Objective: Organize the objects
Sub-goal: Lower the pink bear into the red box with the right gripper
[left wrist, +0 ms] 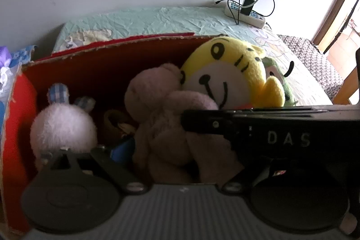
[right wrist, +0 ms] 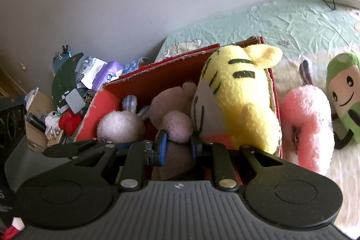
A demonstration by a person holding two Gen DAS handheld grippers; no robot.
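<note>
The letters "DAS" are showing in pale capitals on the side of a black device body [left wrist: 281, 138], which is crossing the right of the left wrist view. No other text is proving legible.

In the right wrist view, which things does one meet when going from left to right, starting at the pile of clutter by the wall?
Pile of clutter → white fluffy toy → beige bear → yellow tiger plush → pink plush → green plush. The first three toys after the clutter sit inside the red box; the pink and green ones lie outside it.
</note>
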